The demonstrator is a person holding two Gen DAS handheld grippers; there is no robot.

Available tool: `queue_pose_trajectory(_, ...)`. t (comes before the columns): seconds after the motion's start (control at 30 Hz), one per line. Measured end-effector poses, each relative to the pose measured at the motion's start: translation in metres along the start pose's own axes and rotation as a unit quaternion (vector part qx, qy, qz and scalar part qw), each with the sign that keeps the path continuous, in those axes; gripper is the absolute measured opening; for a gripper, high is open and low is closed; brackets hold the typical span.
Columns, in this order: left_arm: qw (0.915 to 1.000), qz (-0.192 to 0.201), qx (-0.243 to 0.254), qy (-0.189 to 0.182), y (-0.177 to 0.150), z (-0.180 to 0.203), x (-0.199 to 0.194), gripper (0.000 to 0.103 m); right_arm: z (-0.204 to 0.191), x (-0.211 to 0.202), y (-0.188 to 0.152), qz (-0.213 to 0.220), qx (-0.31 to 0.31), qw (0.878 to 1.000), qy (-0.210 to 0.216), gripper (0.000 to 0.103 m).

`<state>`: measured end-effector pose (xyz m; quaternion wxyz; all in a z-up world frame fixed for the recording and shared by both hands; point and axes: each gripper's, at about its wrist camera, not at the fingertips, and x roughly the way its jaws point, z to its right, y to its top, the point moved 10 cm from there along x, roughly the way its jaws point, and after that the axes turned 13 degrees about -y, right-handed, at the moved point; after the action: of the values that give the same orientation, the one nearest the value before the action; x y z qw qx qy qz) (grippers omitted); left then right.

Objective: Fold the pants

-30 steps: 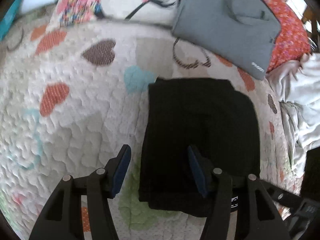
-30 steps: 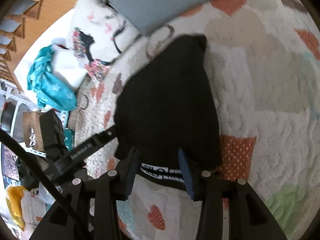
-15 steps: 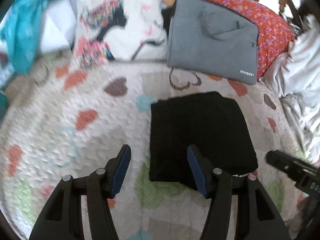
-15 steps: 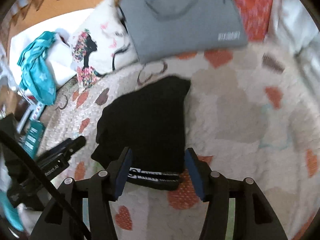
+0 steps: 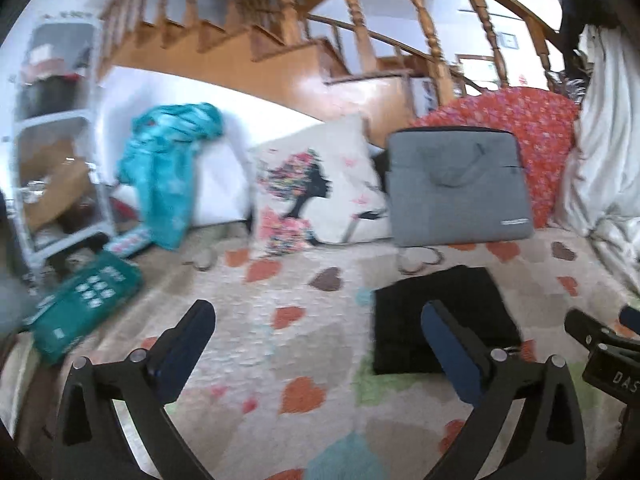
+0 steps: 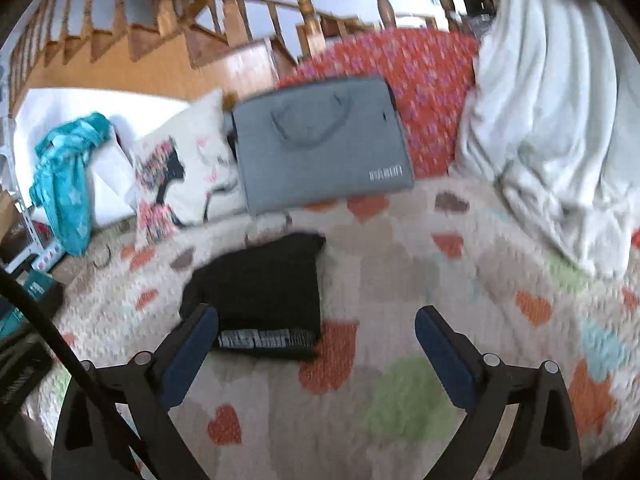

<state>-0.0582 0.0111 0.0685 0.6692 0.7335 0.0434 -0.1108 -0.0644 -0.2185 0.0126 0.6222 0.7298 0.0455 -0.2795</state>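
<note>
The black pants [image 5: 436,312] lie folded into a small flat rectangle on the heart-patterned quilt [image 5: 288,340]. In the right wrist view the pants [image 6: 264,296] show their printed waistband at the near edge. My left gripper [image 5: 316,328] is open and empty, raised above the quilt, with the pants behind its right finger. My right gripper [image 6: 316,332] is open and empty, raised, with the pants just behind its left finger. Neither gripper touches the pants.
A grey laptop bag [image 5: 456,192] leans at the back beside a printed pillow [image 5: 316,196] and a red floral cushion [image 5: 532,128]. A white blanket [image 6: 552,128] is heaped at the right. A teal cloth [image 5: 168,164], a green box [image 5: 84,300], shelves and a wooden staircase stand beyond.
Both grippers have lifted up and drawn back from the folded pants, and their jaws have opened wider. The pants stay folded on the quilt.
</note>
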Motion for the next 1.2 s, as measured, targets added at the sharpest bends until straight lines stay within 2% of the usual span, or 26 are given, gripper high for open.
queue_pose_trajectory(0.1, 0.9998, -0.017, -0.014, -0.003, -0.015, -0.008, -0.002, 0.103, -0.002, 0.010, -0.029, -0.047, -0.008, 0.999, -0.010, 0.101)
queue_pose_trajectory(0.2, 0.9948, -0.076, -0.049, -0.048, -0.033, -0.011, 0.010, 0.103, -0.011, 0.018, -0.067, -0.102, -0.019, 0.995, -0.003, 0.101)
queue_pose_trajectory(0.27, 0.9921, -0.094, -0.067, -0.048, -0.043, -0.016, 0.014, 0.103, -0.019, 0.022, -0.084, -0.120, -0.037, 0.992, 0.000, 0.101)
queue_pose_trajectory(0.47, 0.9840, -0.135, -0.097, -0.064, -0.063, -0.019, 0.028, 0.103, -0.035, 0.026, -0.097, -0.120, -0.080, 0.990, 0.000, 0.101)
queue_pose_trajectory(0.7, 0.9776, -0.170, -0.095, -0.080, -0.082, -0.009, 0.046, 0.103, -0.037, 0.038, -0.098, -0.128, -0.089, 0.988, -0.007, 0.101)
queue_pose_trajectory(0.87, 0.9739, -0.192, -0.084, -0.089, -0.096, 0.001, 0.061, 0.103, -0.034, 0.050, -0.097, -0.137, -0.082, 0.987, -0.011, 0.101)
queue_pose_trajectory(1.03, 0.9659, -0.221, -0.091, -0.101, -0.109, 0.010, 0.075, 0.103, -0.029, 0.065, -0.096, -0.147, -0.072, 0.986, -0.014, 0.101)
queue_pose_trajectory(1.2, 0.9635, -0.230, -0.090, -0.103, -0.115, 0.014, 0.081, 0.103, -0.024, 0.077, -0.100, -0.162, -0.061, 0.985, -0.014, 0.101)
